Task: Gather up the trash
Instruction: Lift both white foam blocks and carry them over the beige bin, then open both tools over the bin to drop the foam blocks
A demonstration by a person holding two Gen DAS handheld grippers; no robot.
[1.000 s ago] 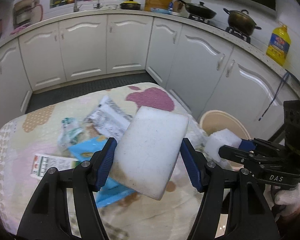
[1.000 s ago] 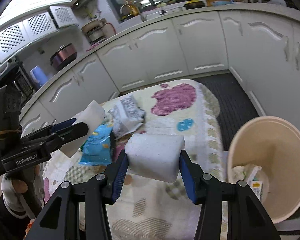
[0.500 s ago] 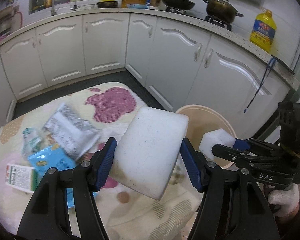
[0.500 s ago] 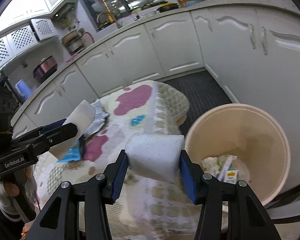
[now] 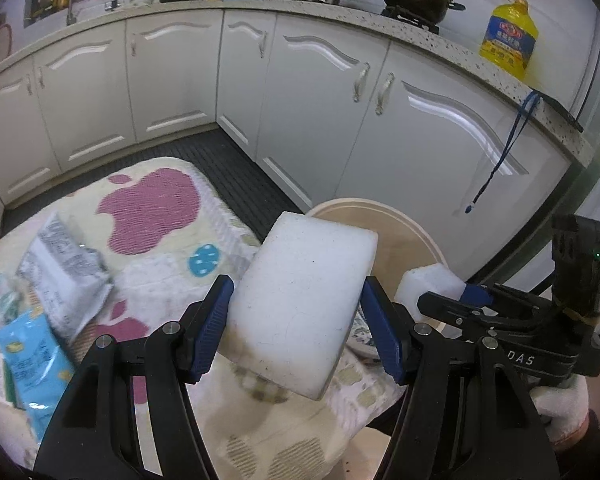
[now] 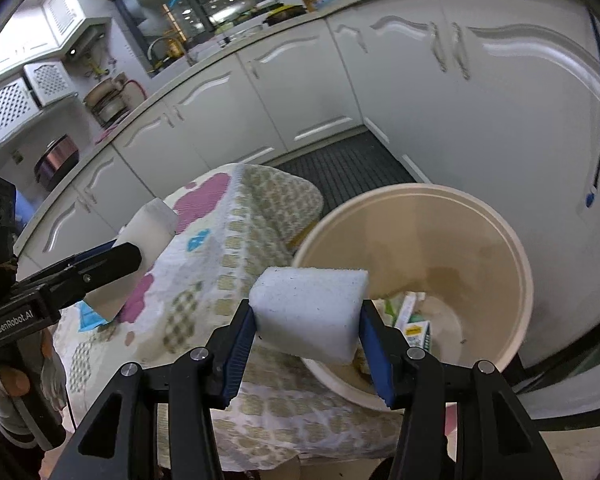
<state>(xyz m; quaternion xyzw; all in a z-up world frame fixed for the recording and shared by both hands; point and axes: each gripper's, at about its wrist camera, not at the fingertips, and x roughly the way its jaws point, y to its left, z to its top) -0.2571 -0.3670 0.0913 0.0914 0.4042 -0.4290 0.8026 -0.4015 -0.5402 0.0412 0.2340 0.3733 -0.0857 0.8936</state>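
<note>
Over the last second you have carried both grippers across the patterned cloth-covered table (image 5: 160,216) toward the round beige plastic waste bin (image 6: 516,264). A second ago the bin sat at the edge of each view; now it fills the right wrist view and shows behind the load in the left.

Your right gripper (image 6: 308,328) is clamped on a white rectangular foam block (image 6: 310,312), pads pressing both ends. This block now hangs over the bin's near rim, above the cartons already inside. Release appears close.

Your left gripper (image 5: 300,320) is clamped on a larger flat white foam slab with a stained lower edge (image 5: 300,308). The slab is over the table edge, just short of the bin.

Remaining on the table: a grey printed wrapper (image 5: 64,276) and a light blue packet (image 5: 32,356). Expect further trips.
</note>
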